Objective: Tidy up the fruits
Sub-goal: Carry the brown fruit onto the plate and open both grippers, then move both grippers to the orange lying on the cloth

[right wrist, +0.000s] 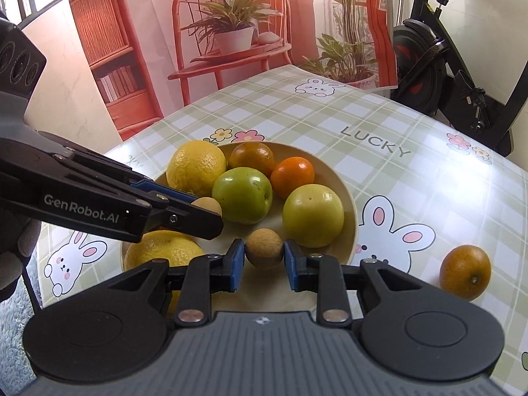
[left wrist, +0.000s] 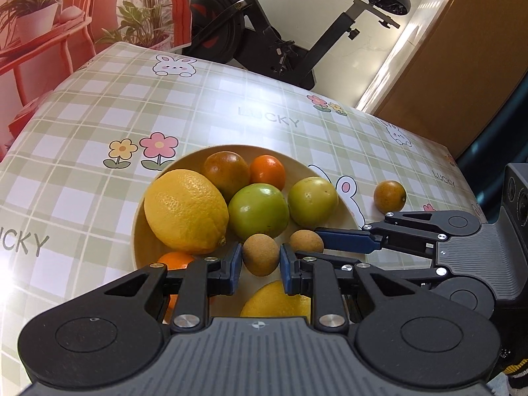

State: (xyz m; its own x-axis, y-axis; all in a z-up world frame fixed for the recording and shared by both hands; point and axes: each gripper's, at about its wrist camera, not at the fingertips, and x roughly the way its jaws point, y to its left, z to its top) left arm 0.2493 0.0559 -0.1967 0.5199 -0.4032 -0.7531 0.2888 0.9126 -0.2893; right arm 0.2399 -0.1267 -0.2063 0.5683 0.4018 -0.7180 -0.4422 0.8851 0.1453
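My left gripper (left wrist: 260, 259) is shut on a small brown longan (left wrist: 260, 253) just above the near side of a beige plate (left wrist: 138, 231). My right gripper (right wrist: 265, 251) is shut on a second longan (right wrist: 265, 247) over the same plate (right wrist: 352, 231). The two grippers hover side by side, the left gripper (right wrist: 206, 213) coming in from the left with its longan (right wrist: 208, 205). On the plate lie a large lemon (left wrist: 186, 211), a second lemon (left wrist: 275, 300), two green fruits (left wrist: 258, 211), and oranges (left wrist: 267, 171).
One brownish-orange fruit (right wrist: 465, 272) lies alone on the checked tablecloth (right wrist: 412, 171), right of the plate. An exercise bike (right wrist: 439, 66) stands beyond the table's far right edge. A printed backdrop (right wrist: 231, 33) with a red chair and plants hangs behind.
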